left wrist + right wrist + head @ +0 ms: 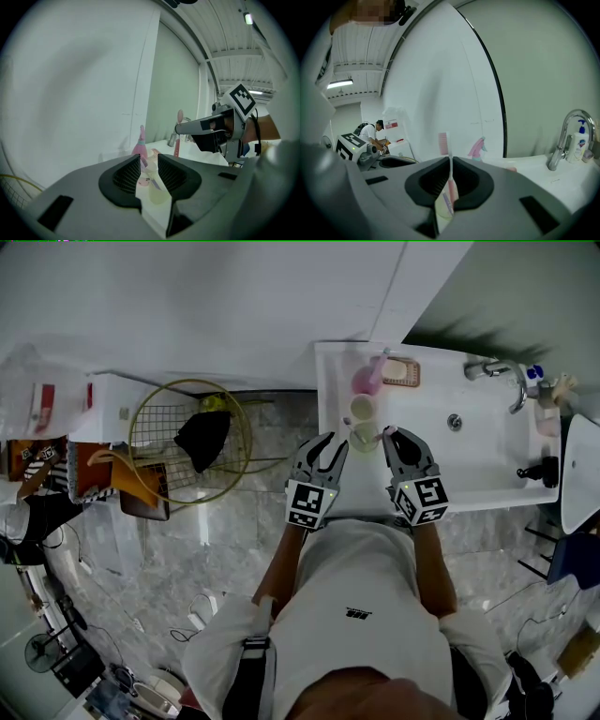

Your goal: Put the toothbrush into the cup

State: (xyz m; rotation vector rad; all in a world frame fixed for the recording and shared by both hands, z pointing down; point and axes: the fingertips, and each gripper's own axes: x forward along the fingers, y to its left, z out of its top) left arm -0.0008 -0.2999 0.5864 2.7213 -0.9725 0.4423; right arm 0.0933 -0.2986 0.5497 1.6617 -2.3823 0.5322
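The right claw [450, 164] is pressed together on the toothbrush [442, 142], pinching its thin stem. The brush stands upright, with the bristle head above the jaw tips and the pink handle running down between the pads. Through the gap below the pads a pale cup [442, 206] shows, under the handle's lower end. Whether the handle touches it cannot be told. The left claw [149, 164] is spread and pinches nothing. The same cup [157, 193] sits just past its tips, seen through the gap. From above, that cup [364, 436] stands on the sink [487, 479] ledge between the left claw [333, 441] and the right claw [392, 435], close to both sets of tips. Beyond the cup, farther from both claws, a second cup [363, 407] and then a pink bottle [370, 379] stand in line. Seen from the left claw, the right claw [180, 128] is off to its right, holding the brush [177, 140] upright. A faucet [565, 136] rises to the right of the right claw.
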